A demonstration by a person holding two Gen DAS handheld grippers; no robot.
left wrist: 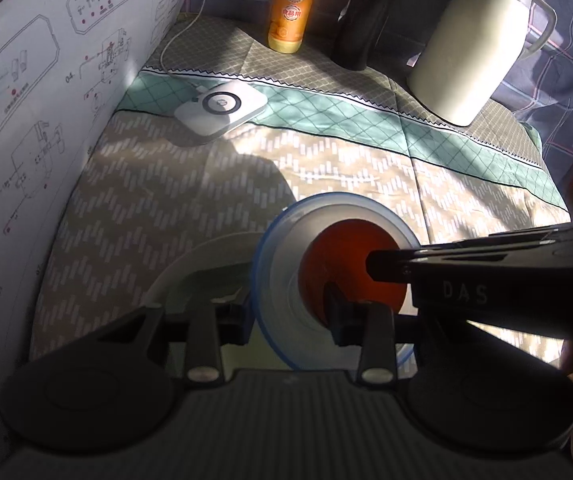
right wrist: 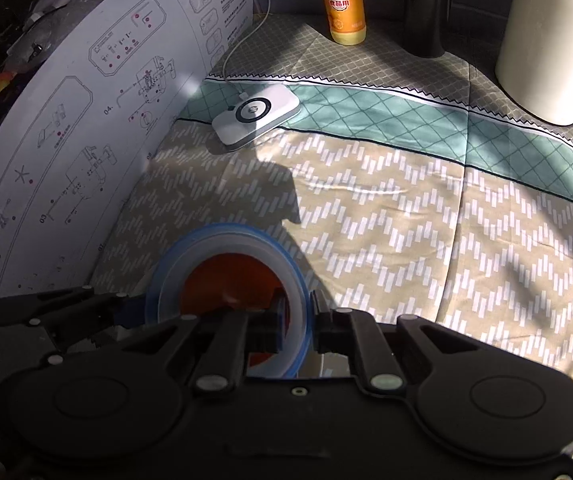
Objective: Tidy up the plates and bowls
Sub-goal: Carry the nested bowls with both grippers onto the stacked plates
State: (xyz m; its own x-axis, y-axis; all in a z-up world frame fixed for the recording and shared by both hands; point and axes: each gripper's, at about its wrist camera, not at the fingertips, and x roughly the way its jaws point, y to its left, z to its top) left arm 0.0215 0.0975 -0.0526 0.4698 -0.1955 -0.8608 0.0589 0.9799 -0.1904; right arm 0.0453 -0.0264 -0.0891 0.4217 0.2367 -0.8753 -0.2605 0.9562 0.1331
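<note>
The jaws of the left gripper [left wrist: 290,316] stood one on each side of the near-left rim of the blue-rimmed bowl [left wrist: 282,248], one finger outside and one inside, apparently gripping it, though shadow hid the contact. In the left wrist view, the bowl sat on the patterned cloth [left wrist: 174,184] with an orange bowl [left wrist: 338,264] nested inside it. A pale plate [left wrist: 190,264] showed partly beneath and to the left of the bowl. The right gripper [left wrist: 374,264] reached in from the right over the orange bowl.

In the right wrist view, the right gripper [right wrist: 296,320] had its jaws narrowed across the right rim of the blue-rimmed bowl [right wrist: 166,272]; whether they were fully clamped could not be told. The orange bowl [right wrist: 222,280] lay inside. The left gripper [right wrist: 126,312] met the opposite rim.

Judged from this layout, nesting was done: two bowls stacked, seemingly on the plate. Remaining work was probably moving the stack to its final place.
</note>
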